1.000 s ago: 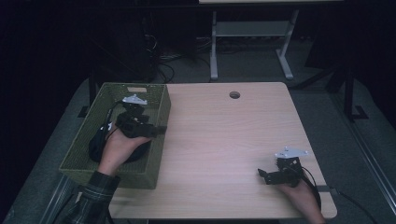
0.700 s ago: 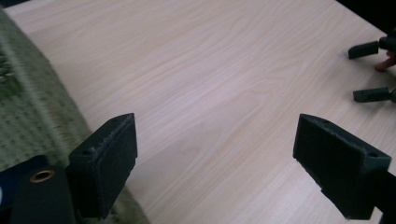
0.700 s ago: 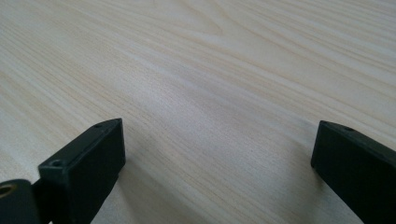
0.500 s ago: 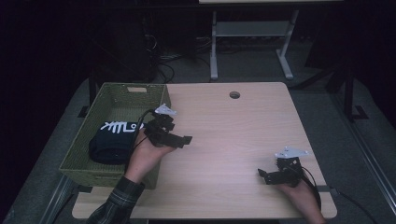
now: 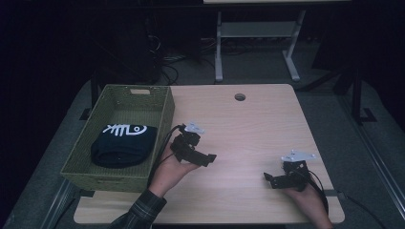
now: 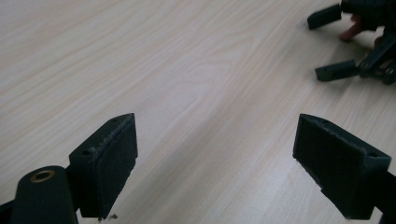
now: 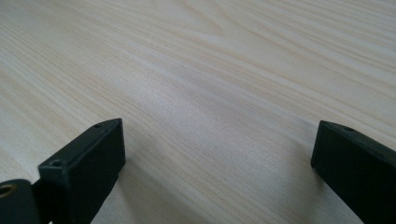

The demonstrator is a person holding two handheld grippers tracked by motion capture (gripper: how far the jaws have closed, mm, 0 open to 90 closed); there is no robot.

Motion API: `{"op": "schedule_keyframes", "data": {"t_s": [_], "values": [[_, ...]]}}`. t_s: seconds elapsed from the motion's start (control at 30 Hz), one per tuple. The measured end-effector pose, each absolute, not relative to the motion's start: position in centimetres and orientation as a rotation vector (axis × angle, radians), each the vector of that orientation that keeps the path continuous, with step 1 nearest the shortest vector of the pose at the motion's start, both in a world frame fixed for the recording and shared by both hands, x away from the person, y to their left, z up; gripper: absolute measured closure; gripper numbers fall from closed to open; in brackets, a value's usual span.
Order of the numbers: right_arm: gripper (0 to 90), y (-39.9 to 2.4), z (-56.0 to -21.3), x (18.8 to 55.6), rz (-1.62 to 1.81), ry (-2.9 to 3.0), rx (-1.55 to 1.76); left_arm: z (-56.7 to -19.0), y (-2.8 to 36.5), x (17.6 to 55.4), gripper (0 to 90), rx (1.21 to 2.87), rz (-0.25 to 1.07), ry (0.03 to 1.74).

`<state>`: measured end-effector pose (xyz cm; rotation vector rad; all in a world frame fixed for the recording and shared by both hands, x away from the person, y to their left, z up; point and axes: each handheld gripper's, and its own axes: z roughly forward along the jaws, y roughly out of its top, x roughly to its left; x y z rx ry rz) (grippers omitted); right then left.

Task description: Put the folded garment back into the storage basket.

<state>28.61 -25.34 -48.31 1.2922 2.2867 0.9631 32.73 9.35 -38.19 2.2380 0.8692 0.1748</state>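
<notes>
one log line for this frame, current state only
left gripper: open, empty, over table | right gripper: open, empty | black garment: in green basket

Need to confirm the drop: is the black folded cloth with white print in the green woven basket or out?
In. The black folded cloth with white print lies on the floor of the green woven basket.

**Hidden / cut off**

High view: dark cloth in basket, white print too small to read; lower part behind the basket's near wall. Sleeve cut by bottom edge. Right hand cut at bottom too. Room past table too dark to tell.

Left gripper view: right gripper cut at top-right corner. Own jaws cut at bottom in both gripper views.
</notes>
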Motion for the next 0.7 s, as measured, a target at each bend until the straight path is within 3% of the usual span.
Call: {"op": "schedule_keyframes", "data": {"t_s": [0.7], "values": [[2.6, -25.4, -48.3, 28.6, 0.962, 2.287, 1.286, -44.4, 7.6, 32.8, 13.3, 2.25, 0.207, 0.8]]}}
